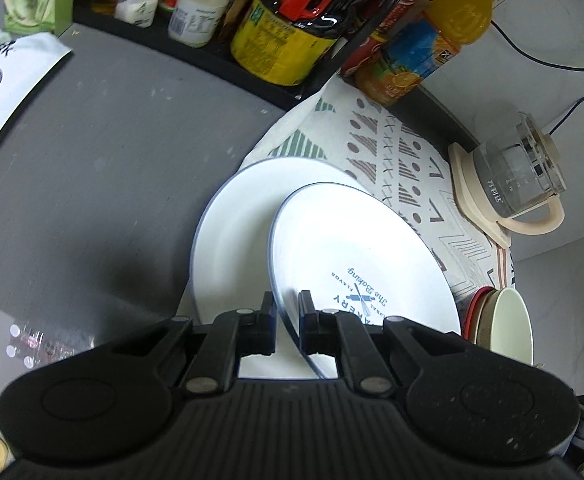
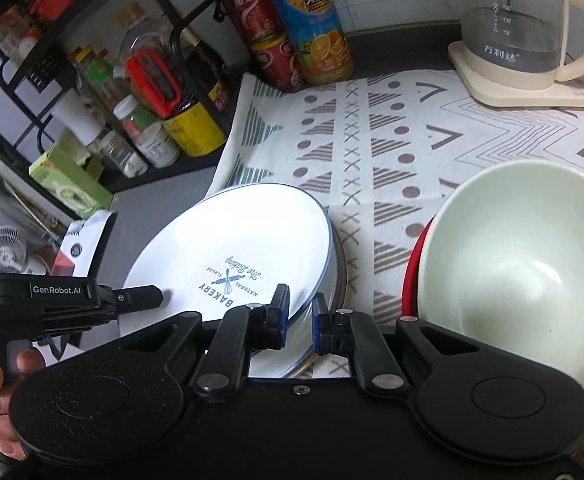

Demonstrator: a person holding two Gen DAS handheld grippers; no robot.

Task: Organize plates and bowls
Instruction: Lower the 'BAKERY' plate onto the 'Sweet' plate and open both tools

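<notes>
This is looking like a home kitchen: a black wire rack (image 2: 92,60) is holding oils, sauces and spice jars, and an orange juice bottle (image 2: 312,28) is standing beside red cans (image 2: 266,40). A glass electric kettle (image 2: 528,36) is sitting by a patterned cloth (image 2: 392,140) spread over the grey counter (image 1: 112,152).

Lower plate (image 2: 338,276) mostly hidden; red bowl (image 2: 412,276) largely hidden.
</notes>
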